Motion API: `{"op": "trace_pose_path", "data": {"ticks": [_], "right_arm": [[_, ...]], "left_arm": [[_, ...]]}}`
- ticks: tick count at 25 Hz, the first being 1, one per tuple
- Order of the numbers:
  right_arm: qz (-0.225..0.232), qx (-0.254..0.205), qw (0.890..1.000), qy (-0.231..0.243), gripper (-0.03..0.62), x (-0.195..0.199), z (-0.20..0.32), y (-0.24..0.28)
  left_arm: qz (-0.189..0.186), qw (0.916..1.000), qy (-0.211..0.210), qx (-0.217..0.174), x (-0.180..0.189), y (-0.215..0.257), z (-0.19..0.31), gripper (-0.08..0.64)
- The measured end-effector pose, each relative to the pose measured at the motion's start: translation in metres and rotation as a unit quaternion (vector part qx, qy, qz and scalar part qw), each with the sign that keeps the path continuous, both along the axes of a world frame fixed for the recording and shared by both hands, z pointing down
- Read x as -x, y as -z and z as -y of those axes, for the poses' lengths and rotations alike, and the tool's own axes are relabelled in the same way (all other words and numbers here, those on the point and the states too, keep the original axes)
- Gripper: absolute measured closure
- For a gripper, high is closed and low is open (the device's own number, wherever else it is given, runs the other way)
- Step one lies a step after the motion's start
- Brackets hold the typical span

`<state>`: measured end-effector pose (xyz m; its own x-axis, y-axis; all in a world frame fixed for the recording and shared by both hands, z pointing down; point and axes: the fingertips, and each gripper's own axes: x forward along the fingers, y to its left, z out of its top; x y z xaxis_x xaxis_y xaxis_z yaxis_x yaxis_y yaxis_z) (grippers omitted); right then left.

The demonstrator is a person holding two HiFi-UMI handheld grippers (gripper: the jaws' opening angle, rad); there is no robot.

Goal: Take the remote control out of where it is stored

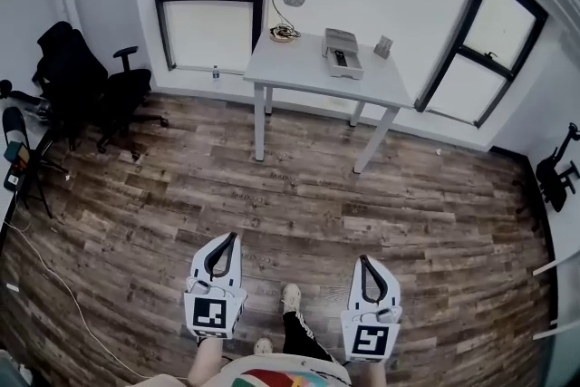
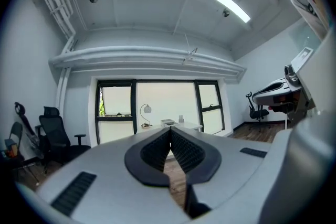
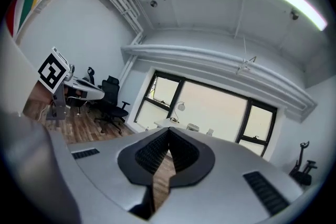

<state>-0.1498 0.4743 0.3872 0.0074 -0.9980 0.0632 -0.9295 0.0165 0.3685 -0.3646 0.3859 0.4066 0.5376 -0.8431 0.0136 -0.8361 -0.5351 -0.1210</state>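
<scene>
Black office chair: far ahead, left of left jaws. Left gripper: jaws closed tip to tip, nothing between. White table: well ahead of both jaws, across wood floor. Grey storage box on table, dark remote control lying in it, far beyond jaw tips. Right gripper: jaws closed, empty.

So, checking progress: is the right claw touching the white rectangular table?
Apart. Head view shows the right claw over brown wooden floor, well short of the white rectangular table.
</scene>
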Motion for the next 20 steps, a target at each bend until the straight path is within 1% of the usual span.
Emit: {"op": "trace_pose_path", "data": {"ticks": [4,5,7,10,13,18,20], "right_arm": [[0.047,-0.020,0.999,-0.006,0.589,-0.038,0.058,0.000],[0.054,-0.021,0.998,-0.010,0.589,-0.048,0.072,0.003],[0.061,-0.026,0.998,-0.009,0.589,-0.065,0.100,0.012],[0.054,-0.031,0.998,0.004,0.590,-0.087,0.136,0.017],[0.036,-0.031,0.999,0.005,0.589,-0.112,0.160,0.015],[0.063,-0.014,0.998,0.001,0.590,-0.143,0.193,-0.002],[0.076,0.002,0.997,0.004,0.589,-0.145,0.203,-0.008]], "left_arm": [[0.034,0.9979,-0.017,-0.053,-0.041,0.035,0.055,0.551],[0.038,0.9968,-0.018,-0.068,-0.050,0.047,0.070,0.551],[0.034,0.9952,-0.014,-0.091,-0.066,0.071,0.096,0.551],[0.037,0.9947,-0.008,-0.096,-0.089,0.082,0.128,0.551],[0.065,0.9931,-0.012,-0.097,-0.114,0.071,0.148,0.551],[0.054,0.9915,0.004,-0.119,-0.134,0.084,0.177,0.551],[0.053,0.9919,0.014,-0.114,-0.134,0.085,0.187,0.551]]}}
